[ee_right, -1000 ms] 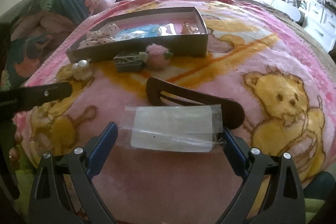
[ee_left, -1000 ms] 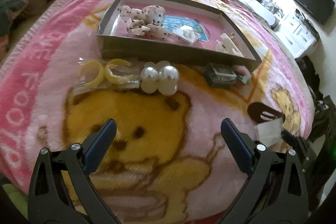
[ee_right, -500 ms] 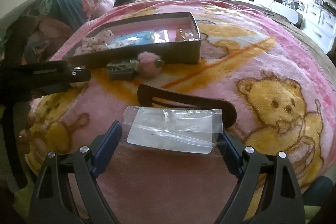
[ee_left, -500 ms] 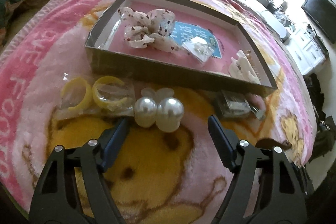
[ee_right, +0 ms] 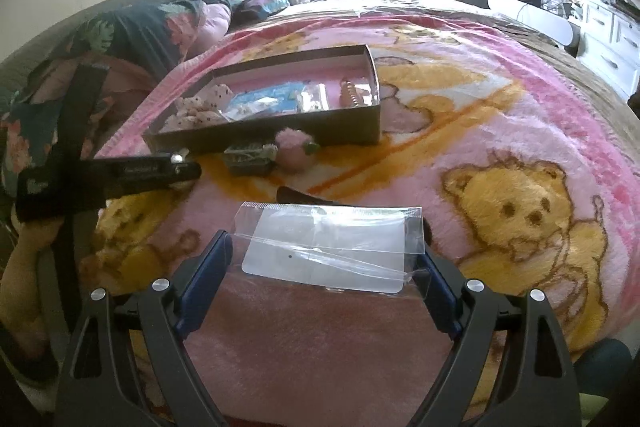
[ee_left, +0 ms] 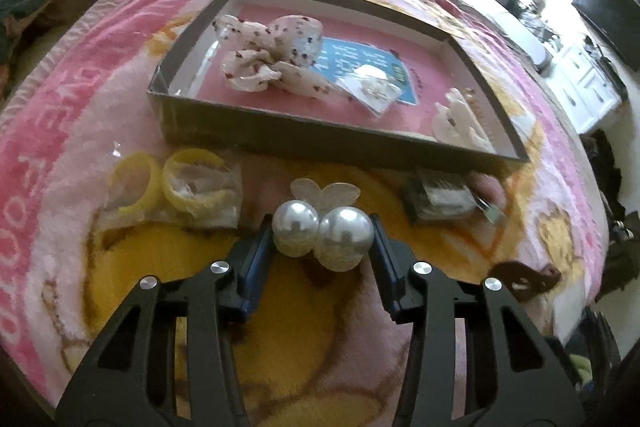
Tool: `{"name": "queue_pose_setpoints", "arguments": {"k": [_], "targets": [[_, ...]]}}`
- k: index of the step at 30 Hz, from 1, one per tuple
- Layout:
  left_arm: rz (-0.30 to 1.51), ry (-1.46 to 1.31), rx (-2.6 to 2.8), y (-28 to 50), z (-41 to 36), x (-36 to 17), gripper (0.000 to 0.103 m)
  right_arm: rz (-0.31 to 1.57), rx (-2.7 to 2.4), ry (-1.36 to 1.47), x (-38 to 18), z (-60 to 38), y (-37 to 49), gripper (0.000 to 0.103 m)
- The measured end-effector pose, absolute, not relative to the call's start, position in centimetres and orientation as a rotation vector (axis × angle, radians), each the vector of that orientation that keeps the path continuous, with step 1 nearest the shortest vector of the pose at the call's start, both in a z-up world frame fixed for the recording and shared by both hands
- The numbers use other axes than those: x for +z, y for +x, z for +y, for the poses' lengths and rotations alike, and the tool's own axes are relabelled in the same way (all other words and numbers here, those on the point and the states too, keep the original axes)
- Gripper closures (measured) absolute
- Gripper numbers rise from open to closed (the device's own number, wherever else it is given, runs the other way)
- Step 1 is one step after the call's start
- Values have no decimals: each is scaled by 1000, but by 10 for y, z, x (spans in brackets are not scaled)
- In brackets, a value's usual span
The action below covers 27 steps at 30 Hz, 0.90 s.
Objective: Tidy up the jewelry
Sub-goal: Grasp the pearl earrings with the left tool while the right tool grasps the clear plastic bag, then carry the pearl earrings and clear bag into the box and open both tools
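Note:
A pair of big pearl earrings (ee_left: 322, 233) lies on the pink bear blanket in front of the dark tray (ee_left: 320, 135). My left gripper (ee_left: 322, 239) is closed around the pearls, a finger touching each side. In the right wrist view a clear plastic packet with a white card (ee_right: 328, 247) sits between the fingers of my right gripper (ee_right: 324, 259), which grips its two ends. A dark hair clip (ee_right: 296, 195) lies just behind the packet. The tray (ee_right: 320, 129) holds a spotted scrunchie (ee_left: 268, 59), a blue card (ee_left: 360, 63) and a white claw clip (ee_left: 460, 123).
Two yellow rings in a bag (ee_left: 172, 183) lie left of the pearls. A small dark box (ee_left: 438, 197) and a pink fluffy ball (ee_right: 294, 149) sit before the tray. The left gripper's body (ee_right: 120, 171) shows at the left of the right wrist view. Pillows lie beyond the blanket.
My left gripper moved forward to the pearl earrings and closed onto them. My right gripper narrowed onto the plastic packet, which now hides most of the hair clip.

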<state>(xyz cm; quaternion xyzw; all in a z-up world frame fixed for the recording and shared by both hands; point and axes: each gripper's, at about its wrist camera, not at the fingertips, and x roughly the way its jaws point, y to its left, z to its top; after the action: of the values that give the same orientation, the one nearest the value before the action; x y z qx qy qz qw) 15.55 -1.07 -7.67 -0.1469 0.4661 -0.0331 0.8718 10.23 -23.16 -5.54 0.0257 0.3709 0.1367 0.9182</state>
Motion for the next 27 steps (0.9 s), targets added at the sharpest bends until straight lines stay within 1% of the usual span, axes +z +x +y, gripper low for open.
{"name": "queue_pose_setpoints", "arguments": {"k": [12,27], "targets": [[936,-258,-150,120,-19,-51,66,775,320,44,-43,-231,105,17],[855,-241,-88,101,12,-18,66,727,413,-42,-10,-200,112,17]]}}
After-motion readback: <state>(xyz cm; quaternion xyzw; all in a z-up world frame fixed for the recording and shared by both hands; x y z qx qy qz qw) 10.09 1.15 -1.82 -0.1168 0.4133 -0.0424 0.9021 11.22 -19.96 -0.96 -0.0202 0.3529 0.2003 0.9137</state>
